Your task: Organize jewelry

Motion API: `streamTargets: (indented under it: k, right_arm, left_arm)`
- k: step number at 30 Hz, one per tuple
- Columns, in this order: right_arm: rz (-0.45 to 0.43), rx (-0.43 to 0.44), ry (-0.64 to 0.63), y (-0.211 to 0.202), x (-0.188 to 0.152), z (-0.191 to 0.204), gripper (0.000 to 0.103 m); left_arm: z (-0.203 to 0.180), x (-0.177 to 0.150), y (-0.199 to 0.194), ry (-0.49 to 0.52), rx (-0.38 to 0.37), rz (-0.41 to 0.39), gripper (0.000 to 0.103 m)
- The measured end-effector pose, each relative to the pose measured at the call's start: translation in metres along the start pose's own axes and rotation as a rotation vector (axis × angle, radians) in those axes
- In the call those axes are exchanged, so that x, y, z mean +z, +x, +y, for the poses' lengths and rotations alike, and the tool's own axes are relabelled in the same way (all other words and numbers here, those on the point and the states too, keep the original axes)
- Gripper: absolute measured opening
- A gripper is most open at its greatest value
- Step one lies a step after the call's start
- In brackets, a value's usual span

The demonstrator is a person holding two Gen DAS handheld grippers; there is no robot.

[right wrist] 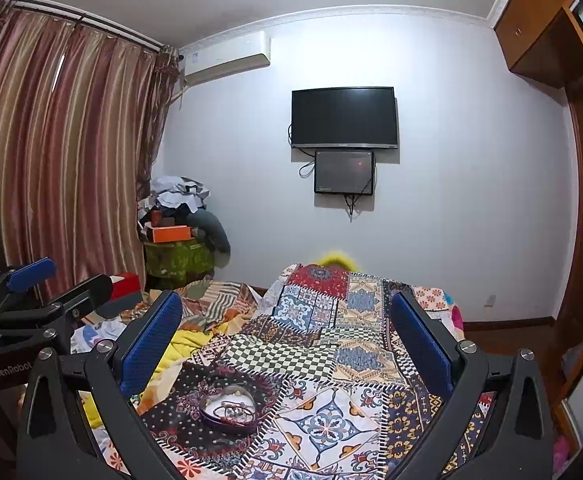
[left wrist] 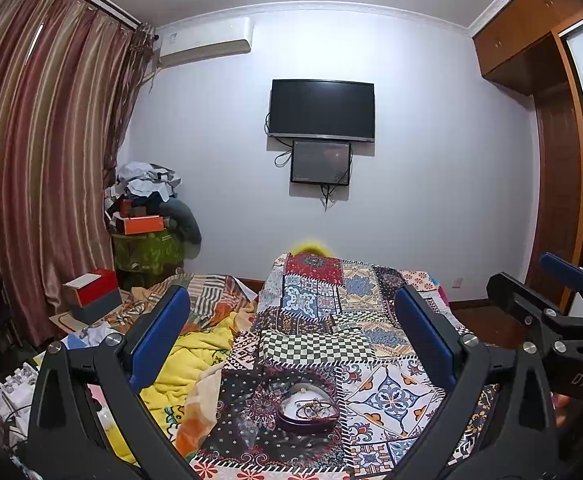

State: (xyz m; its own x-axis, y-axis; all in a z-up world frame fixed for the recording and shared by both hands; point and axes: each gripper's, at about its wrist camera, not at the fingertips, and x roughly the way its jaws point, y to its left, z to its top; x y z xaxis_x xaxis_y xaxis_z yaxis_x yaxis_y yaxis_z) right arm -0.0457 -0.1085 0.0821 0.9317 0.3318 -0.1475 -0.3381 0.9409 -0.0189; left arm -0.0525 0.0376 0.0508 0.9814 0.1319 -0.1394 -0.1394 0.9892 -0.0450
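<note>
Both tools raised above the bed, jaws spread wide, nothing held. Left tool (left wrist: 291,336); right tool (right wrist: 287,336). Heart-shaped jewelry box (left wrist: 306,409), lid off, sits on the patchwork quilt (left wrist: 387,392): low between the left tool's fingers, low and left of centre for the right. Bracelets (right wrist: 233,411) piled inside, tangled. Wide stance probably staged for reaching in; soft bedding may let the box tip.
</note>
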Motion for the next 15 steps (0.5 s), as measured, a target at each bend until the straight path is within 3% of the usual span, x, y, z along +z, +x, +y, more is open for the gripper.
streamTargets:
  k: [15]
  right_arm:
    - [0.013,-0.002,0.024,0.0009,0.0009,-0.0058,0.103]
  left_arm:
    - [0.0034,-0.0016,0.0064,-0.015,0.001,0.021,0.103]
